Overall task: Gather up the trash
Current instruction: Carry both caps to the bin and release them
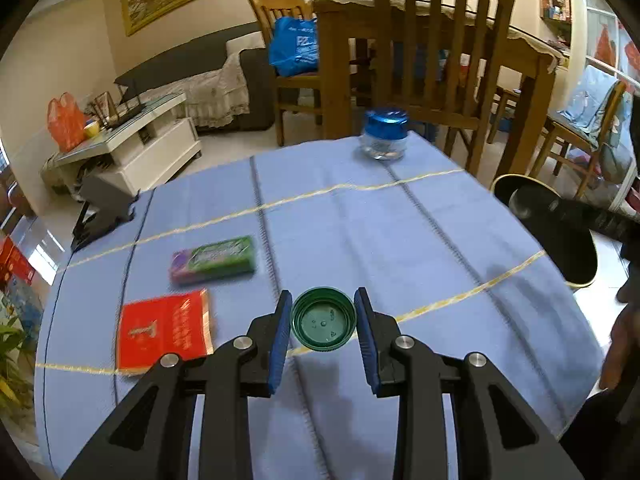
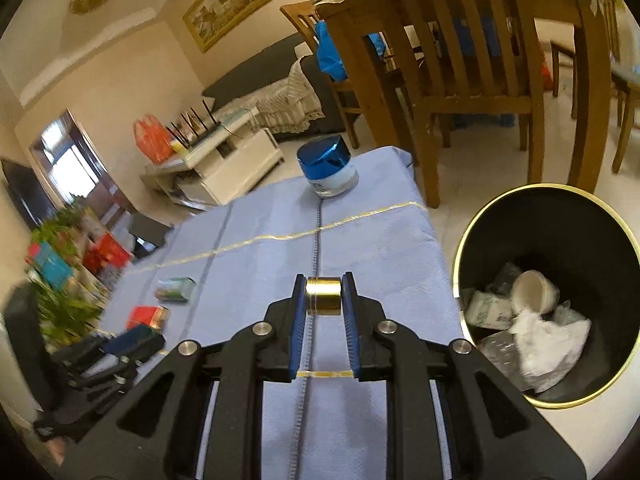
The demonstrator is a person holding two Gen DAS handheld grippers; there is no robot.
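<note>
My left gripper (image 1: 323, 312) is shut on a green bottle cap (image 1: 323, 319), open side up, just above the blue tablecloth (image 1: 360, 220). My right gripper (image 2: 324, 294) is shut on a small gold cylinder (image 2: 324, 296) held over the cloth (image 2: 372, 248). A black trash bin (image 2: 592, 216) with a gold rim stands on the floor right of the table, holding white paper and wrappers. The bin (image 1: 576, 248) also shows at the right edge of the left wrist view. The left gripper (image 2: 132, 340) appears blurred at lower left in the right wrist view.
On the cloth lie a red booklet (image 1: 164, 330), a green and purple packet (image 1: 214, 259) and a blue-lidded jar (image 1: 385, 134) at the far edge. Wooden chairs (image 1: 436, 48) and a dining table stand beyond. A white TV stand (image 1: 132, 148) is at left.
</note>
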